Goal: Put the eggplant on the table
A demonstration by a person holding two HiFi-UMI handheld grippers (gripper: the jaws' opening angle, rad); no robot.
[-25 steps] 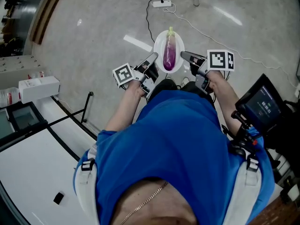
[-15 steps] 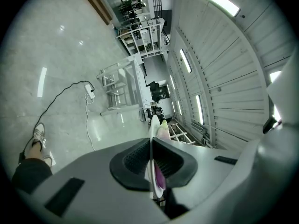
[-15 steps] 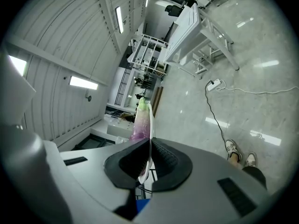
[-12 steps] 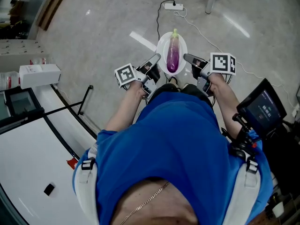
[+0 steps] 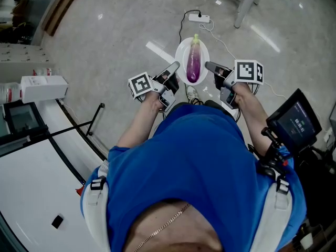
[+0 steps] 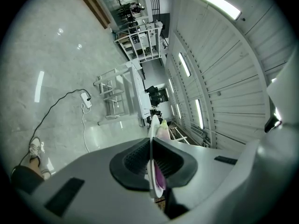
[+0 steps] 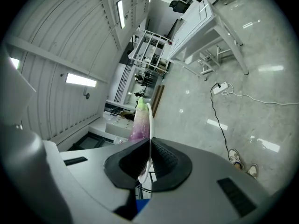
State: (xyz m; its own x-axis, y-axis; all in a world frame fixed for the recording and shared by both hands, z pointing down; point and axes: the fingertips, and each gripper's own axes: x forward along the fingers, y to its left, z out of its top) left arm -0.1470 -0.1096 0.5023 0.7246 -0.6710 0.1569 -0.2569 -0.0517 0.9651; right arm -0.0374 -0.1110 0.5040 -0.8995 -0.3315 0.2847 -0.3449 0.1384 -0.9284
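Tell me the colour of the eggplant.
The eggplant on the white plate is purple with a green stem end, clearest in the head view.

eggplant (image 6: 160, 178): mostly hidden by fingers (image 6: 134, 162) | box (image 5: 44, 88) print: unreadable

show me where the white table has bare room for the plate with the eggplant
The white table is bare between its black-lined edge and the small black object. Crowded toward the white box and the dark tray beside it.
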